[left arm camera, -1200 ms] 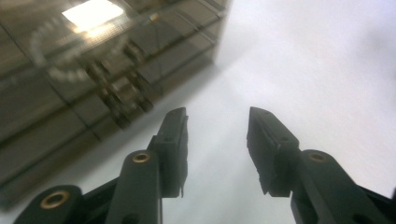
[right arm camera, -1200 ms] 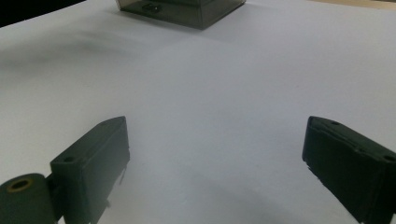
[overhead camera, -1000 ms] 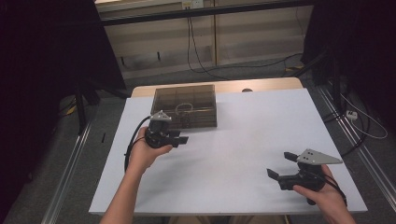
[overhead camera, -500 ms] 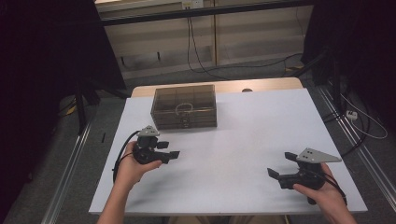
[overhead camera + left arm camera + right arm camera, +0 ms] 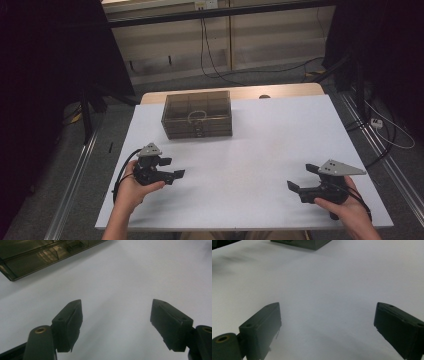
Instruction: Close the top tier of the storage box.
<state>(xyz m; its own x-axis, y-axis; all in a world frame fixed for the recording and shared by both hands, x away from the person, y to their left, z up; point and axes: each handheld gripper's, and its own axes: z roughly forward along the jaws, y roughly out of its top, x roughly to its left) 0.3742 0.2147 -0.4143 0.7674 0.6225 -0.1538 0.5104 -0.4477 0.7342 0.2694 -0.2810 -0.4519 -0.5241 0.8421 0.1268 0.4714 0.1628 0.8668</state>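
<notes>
Your white bench (image 5: 270, 145) stands in a dim room with dark curtains and floor cables, carrying one smoky compartment box (image 5: 197, 114) at twelve o'clock, while your two tongs, left tongs (image 5: 168, 168) at eight, jaws just opening and empty, right tongs (image 5: 302, 177) at four, gape empty.

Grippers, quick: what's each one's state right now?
Left gripper: open, nothing between its jaws, which have just been opening.
Right gripper: open, holding nothing.

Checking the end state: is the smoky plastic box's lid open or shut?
Shut. In the high view the box sits flat on the white table, lid flush on top, handle lying down; both grippers are well clear.
</notes>
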